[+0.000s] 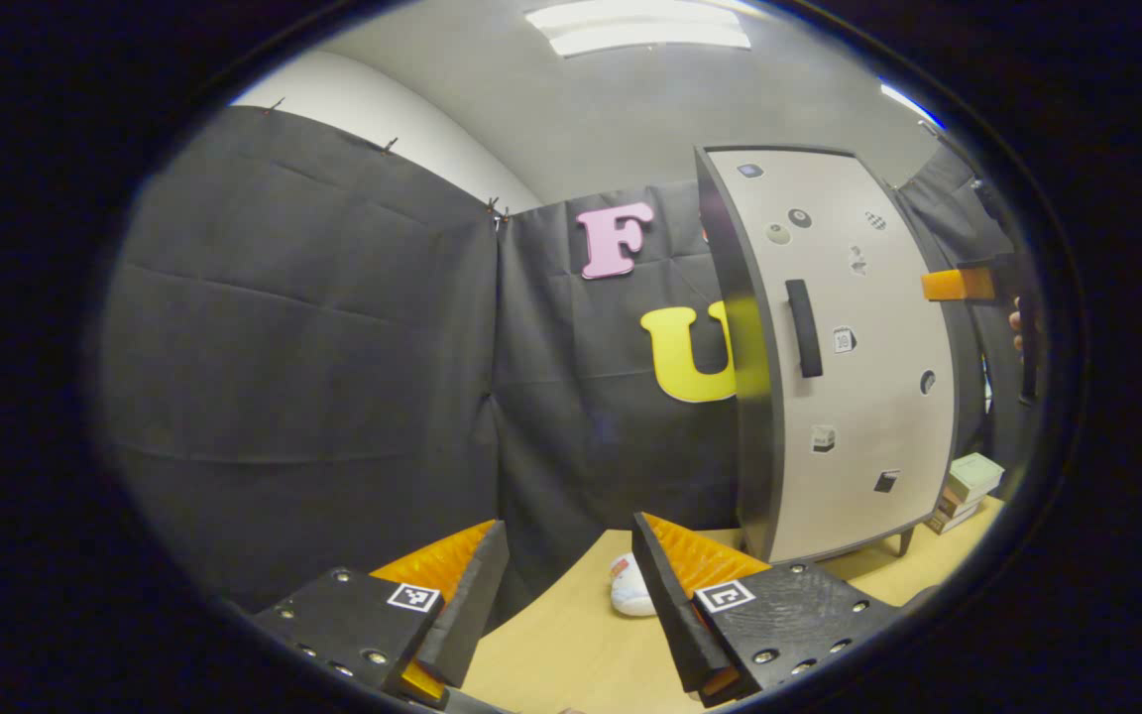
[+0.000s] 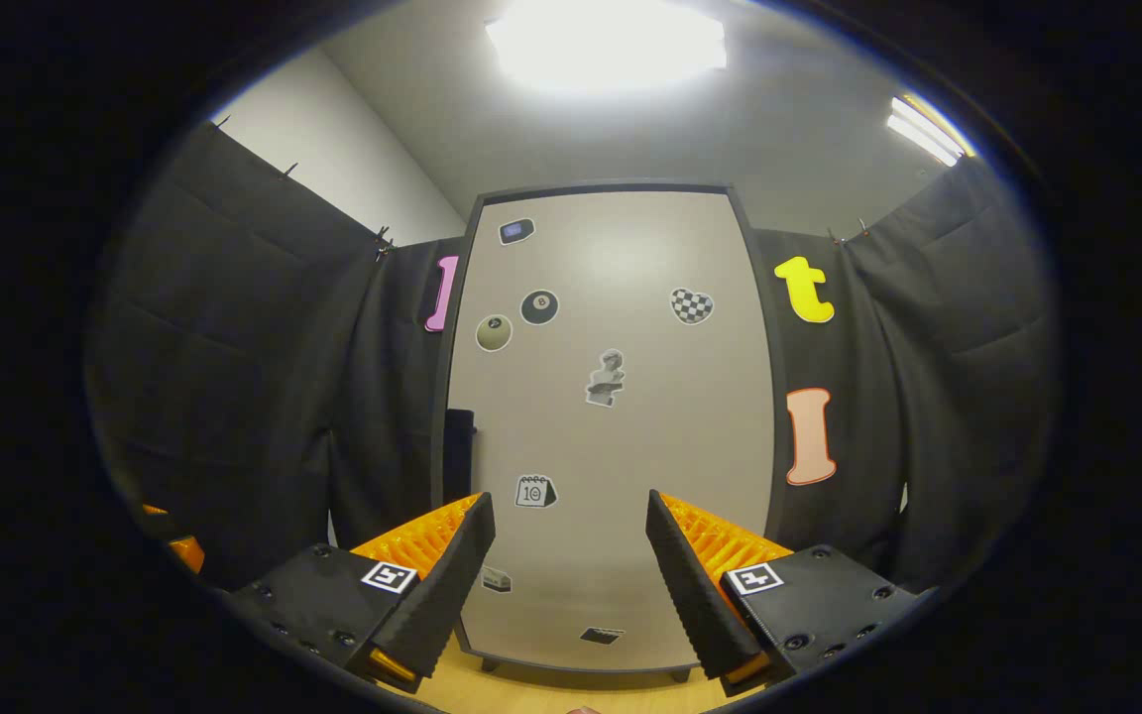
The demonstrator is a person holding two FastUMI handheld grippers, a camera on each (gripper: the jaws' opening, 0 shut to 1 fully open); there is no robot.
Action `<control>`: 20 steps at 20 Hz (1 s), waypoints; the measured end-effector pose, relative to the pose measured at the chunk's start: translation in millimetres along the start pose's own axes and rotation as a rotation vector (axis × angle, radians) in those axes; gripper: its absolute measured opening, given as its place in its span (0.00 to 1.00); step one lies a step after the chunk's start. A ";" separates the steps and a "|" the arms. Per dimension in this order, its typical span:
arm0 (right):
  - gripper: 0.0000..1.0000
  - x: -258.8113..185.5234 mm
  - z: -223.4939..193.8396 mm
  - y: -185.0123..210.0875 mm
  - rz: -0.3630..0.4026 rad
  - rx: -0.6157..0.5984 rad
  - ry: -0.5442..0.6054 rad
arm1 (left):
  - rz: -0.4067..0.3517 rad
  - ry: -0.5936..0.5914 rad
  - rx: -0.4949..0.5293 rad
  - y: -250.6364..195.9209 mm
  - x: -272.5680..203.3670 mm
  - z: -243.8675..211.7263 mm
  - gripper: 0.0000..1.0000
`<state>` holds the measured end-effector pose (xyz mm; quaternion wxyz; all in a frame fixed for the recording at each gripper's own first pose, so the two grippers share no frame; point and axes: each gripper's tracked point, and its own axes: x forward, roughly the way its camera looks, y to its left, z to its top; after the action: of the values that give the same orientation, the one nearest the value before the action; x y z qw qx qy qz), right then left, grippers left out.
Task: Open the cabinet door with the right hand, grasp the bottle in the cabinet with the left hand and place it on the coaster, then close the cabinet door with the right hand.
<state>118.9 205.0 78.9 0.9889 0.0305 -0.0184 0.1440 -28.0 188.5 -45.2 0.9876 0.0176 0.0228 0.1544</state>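
The cabinet (image 1: 858,397) stands on the wooden table at the right of the left gripper view, and its beige sticker-covered door (image 2: 611,416) is shut and hides the inside. A black handle (image 1: 804,327) runs down the door's left side, seen edge-on as the handle (image 2: 459,451) in the right gripper view. My right gripper (image 2: 571,565) is open, facing the door's lower middle, short of it. My left gripper (image 1: 566,585) is open too, low over the table, left of the cabinet. Between its fingertips, farther off, lies a small white thing (image 1: 630,585), possibly the coaster.
Black cloth walls close the booth behind and to the left. Stacked small boxes (image 1: 968,486) sit on the table (image 1: 571,645) right of the cabinet. The right gripper's finger (image 1: 963,285) and a hand (image 1: 1015,332) show at the far right.
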 end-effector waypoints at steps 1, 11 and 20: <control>0.98 6.9 1.4 6.9 0.004 0.003 0.002 | 0.012 0.003 0.001 8.7 1.1 -2.3 0.76; 0.97 76.6 -5.8 64.0 0.022 0.015 0.029 | 0.089 0.025 0.026 76.7 18.7 -27.3 0.77; 0.97 128.1 -30.6 97.8 0.001 0.010 0.104 | 0.129 0.051 0.023 111.5 33.3 -48.0 0.78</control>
<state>214.5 336.9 59.5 0.9883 0.0280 0.0339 0.1459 -32.7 306.1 -89.8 0.9744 0.0265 0.0486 0.2180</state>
